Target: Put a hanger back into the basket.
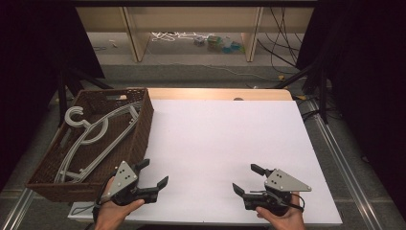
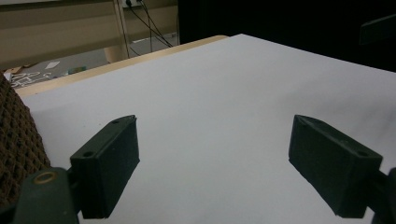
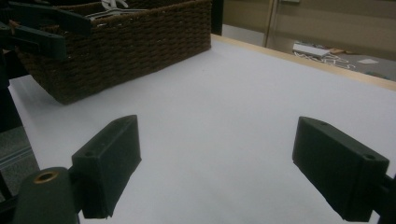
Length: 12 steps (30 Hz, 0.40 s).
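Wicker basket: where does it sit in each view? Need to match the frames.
High view: wicker basket at the table's left edge, grey hangers inside, beside the left tongs.
Left gripper view: a strip of brown weave at the left edge.
Right gripper view: upper left, hangers on top.
Shared landmark: white table sheet.

White surface (image 1: 215, 143) in front of me, matte, with a light wood strip along its far edge. On it at my left sits a dark brown woven basket (image 1: 139, 139), rectangular, its long side running away from me and its near corner close to the surface's front edge. The basket's outer side hangs past the surface's left edge. Grey hangers (image 1: 91, 136) lie inside the basket, not on the surface itself. The rest of the white top is bare from the basket's right wall across to the right edge.
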Tool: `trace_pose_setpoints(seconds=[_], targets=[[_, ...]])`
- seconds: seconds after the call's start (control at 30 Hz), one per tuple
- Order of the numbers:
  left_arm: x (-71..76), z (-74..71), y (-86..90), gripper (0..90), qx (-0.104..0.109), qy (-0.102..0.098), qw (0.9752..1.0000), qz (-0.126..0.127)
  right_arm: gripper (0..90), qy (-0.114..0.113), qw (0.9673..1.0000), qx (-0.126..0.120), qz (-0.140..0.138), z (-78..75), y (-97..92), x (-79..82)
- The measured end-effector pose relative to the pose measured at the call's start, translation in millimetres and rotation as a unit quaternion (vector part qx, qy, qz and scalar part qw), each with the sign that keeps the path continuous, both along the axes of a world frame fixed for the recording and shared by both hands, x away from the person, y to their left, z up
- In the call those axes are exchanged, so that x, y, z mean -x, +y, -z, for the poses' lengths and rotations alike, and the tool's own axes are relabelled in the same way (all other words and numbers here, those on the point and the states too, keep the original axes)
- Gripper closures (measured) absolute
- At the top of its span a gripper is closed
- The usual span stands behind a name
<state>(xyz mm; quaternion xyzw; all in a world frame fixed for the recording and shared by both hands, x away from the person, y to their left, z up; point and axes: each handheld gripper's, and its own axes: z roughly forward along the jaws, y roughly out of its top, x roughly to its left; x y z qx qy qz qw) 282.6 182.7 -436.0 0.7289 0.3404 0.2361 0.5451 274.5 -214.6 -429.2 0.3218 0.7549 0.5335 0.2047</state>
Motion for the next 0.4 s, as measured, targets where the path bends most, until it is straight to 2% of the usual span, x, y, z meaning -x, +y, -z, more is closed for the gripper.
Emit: trace_pose_setpoints(seconds=[0.07, 0.23, 0.3, 0.4], targets=[[0.1, -0.7, 0.5, 16.1, 0.003, -0.002, 1.0000, 0.000, 16.1, -0.007, 1.0000, 0.003, 0.006, -0.2, -0.8, -0.3], [-0.4, -0.5, 1.1, 16.0, 0.004, -0.001, 1.0000, -0.002, 16.1, -0.002, 1.0000, -0.003, 0.003, 0.1, -0.3, -0.8], [-0.4, -0.6, 1.0, 16.0, 0.004, -0.002, 1.0000, -0.001, 16.2, -0.002, 1.0000, 0.005, 0.006, -0.2, -1.0, -0.7], [-0.3, -0.5, 0.9, 16.1, 0.002, 0.000, 1.0000, 0.000, 16.2, -0.003, 1.0000, -0.002, 0.003, 0.1, -0.3, -1.2]])
